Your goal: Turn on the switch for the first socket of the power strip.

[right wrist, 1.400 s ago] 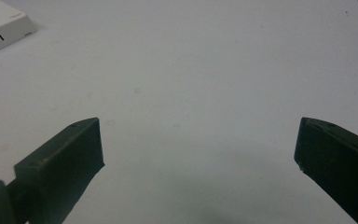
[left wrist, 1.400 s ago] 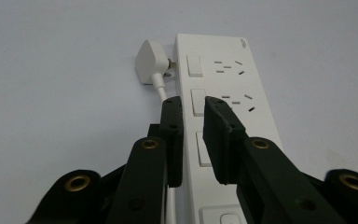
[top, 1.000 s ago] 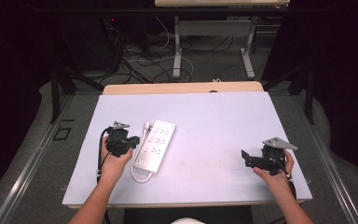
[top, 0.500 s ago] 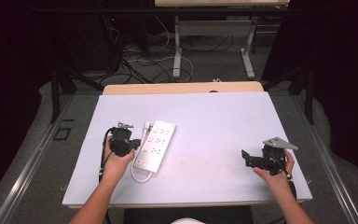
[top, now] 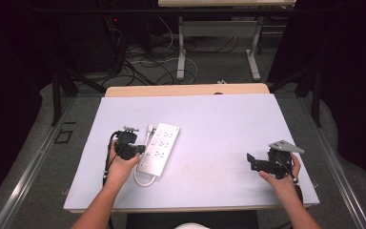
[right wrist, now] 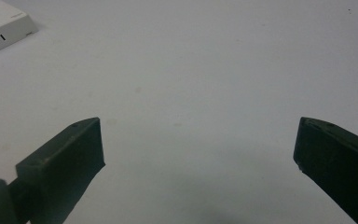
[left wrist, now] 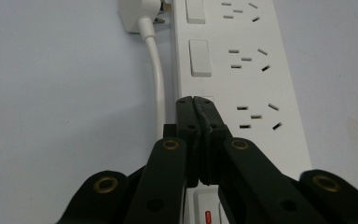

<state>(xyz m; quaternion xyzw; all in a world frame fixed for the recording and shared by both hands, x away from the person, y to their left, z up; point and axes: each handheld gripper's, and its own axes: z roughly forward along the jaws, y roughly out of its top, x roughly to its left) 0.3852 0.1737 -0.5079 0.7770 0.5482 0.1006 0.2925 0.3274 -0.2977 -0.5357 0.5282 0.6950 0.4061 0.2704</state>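
Right now I am working on the white plastic power strip point(top: 160, 148) lying flat on the pale lilac bench point(top: 228, 124), at about nine o'clock from the bench's centre, its white cord point(left wrist: 156, 70) and plug at its far end. It is looking rigid, light and smooth, so I judge it will slide if I push sideways; the rocker switches point(left wrist: 199, 58) along its edge want a straight downward press, not a grasp.

My left hand-held gripper point(left wrist: 194, 101) is resting with its jaws pressed together, nothing between them, the joined tips sitting on one rocker switch, which I am poking like a finger.

My right hand-held gripper point(top: 250, 161) is waiting at about four o'clock, well apart from the strip, jaws spread wide and holding nothing.
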